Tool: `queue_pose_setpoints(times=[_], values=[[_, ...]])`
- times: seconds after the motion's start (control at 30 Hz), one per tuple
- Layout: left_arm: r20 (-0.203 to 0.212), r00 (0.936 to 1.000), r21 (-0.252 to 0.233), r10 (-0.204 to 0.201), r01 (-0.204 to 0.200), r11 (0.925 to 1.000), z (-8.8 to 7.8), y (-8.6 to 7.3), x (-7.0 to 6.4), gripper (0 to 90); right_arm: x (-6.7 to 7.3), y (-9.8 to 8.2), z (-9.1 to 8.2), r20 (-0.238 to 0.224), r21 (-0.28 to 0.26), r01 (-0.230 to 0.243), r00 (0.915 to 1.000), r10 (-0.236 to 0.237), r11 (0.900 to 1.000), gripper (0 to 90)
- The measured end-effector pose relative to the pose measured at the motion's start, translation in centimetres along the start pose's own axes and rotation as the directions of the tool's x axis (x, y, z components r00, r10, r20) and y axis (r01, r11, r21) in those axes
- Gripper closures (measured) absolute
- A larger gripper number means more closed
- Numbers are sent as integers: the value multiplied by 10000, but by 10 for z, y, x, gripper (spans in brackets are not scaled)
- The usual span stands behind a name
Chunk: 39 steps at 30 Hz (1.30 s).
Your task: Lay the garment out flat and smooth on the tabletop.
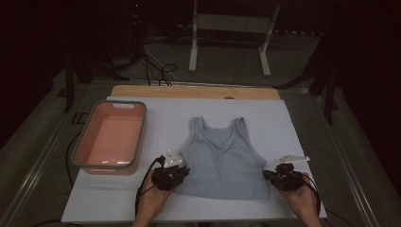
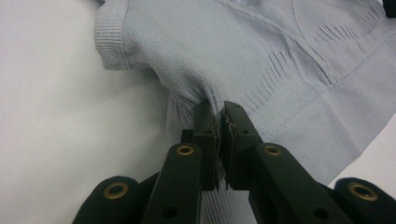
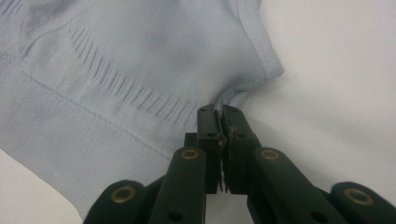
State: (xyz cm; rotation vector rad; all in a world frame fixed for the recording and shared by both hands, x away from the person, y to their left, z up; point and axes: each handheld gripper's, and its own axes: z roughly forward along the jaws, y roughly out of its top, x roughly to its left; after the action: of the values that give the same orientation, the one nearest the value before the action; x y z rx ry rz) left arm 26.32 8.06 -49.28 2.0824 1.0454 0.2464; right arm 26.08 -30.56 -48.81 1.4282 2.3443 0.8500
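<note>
Dim room, dark floor with cables and a white stand behind; white tabletop [image 1: 118, 198] lit in front of you. Landmark: the pink basin [image 1: 111, 137], empty, at the far left of the sheet. The pale blue knit top [image 1: 222, 161] lies flat to the basin's right, near the tabletop's middle, straps pointing away from you, hem band toward you, so its long axis runs from you toward the far edge. Your left tool [image 1: 171, 176] sits between the basin and the top, at the top's basin-side edge just under the armhole; its jaws are clenched on a pinch of the side seam, cloth puckered up between the pads in the left gripper view [image 2: 217, 116]. Your right tool [image 1: 283, 178] is on the side of the top away from the basin, at the matching spot; its jaws are clamped on the fabric below the other armhole [image 3: 218, 112]. The two grips face each other across the garment's width, level with one another. Judgement: any lift or fold will hinge on that line across the width. The left hand is the nearer one to the basin, so a transfer would lead leftward with the right following.
</note>
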Motion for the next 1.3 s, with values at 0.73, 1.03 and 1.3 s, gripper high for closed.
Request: queue_pose_setpoints(times=[0.73,1.03,1.3], values=[[-4,10000,177,-56,56,9998,-22,-10,-6,885,7,-3,0,-388,-52,337,9987,-339,9994,871],[40,9998,183,-217,216,9996,-32,-17,-6,885,16,-5,-2,-657,-110,350,9972,-357,9993,871],[78,9998,69,-193,193,9998,-24,-16,-8,784,9,-13,-8,-346,-133,96,9994,-101,9999,869]])
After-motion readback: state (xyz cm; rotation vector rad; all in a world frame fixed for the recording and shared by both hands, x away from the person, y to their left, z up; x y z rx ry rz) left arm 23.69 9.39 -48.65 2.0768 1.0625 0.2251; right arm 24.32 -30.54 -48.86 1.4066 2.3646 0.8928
